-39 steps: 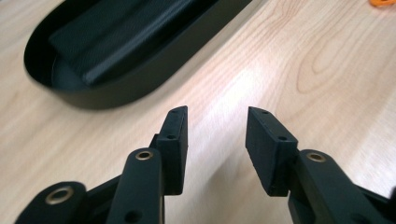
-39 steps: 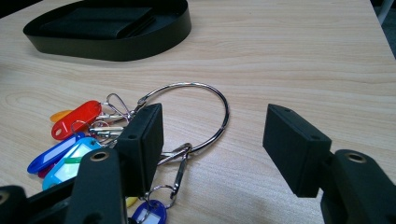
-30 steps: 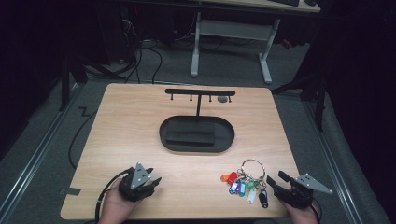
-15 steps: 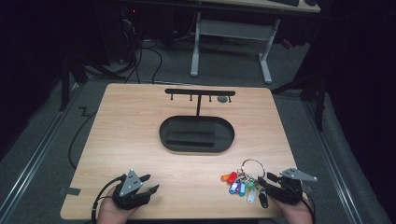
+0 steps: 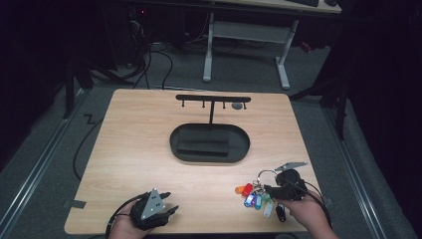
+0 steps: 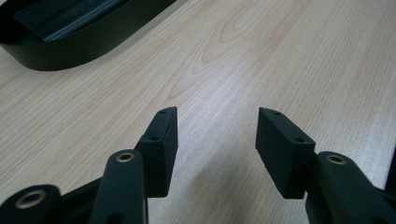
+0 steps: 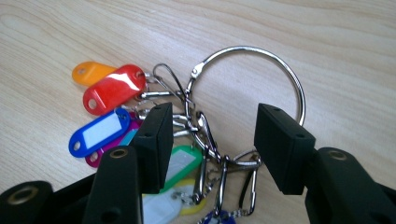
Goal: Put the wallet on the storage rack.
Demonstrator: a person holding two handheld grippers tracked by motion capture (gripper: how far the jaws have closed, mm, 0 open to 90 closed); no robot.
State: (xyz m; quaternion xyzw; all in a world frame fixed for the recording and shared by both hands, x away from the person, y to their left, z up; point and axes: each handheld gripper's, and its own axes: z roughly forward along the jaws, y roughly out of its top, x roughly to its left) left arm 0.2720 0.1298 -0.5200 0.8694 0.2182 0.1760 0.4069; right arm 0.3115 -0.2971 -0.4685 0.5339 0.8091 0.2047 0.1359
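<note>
A bunch of keys tags (image 7: 140,135) is found lying flat on the wooden table (image 5: 139,149), near its front right corner, well apart from the black oval tray (image 5: 209,144) and the hook stand (image 5: 213,99) that rises behind the tray. The bunch is made up of a large metal ring (image 7: 261,70), several small wire clips (image 7: 210,144) threaded on it, and coloured plastic tags — orange, red, blue, green and others — fanned out to one side.

The right gripper (image 7: 210,135) is seen released, its jaws spread and set astride the knot of clips just below the ring; nothing is clamped yet. The left gripper (image 6: 215,135) is likewise released, held over bare wood near the front left of the table, with nothing between its jaws.

The bunch can be judged light but loose: the ring is stiff and thin, the clips will swing, and the smooth tags are likely to slip and dangle once lifted. The firmest hold would probably be had on the ring's wire itself or on the dense cluster of clips — a tag alone would be a poor purchase. If the ring is meant for a hook, its open arc should be left clear of the jaws.
</note>
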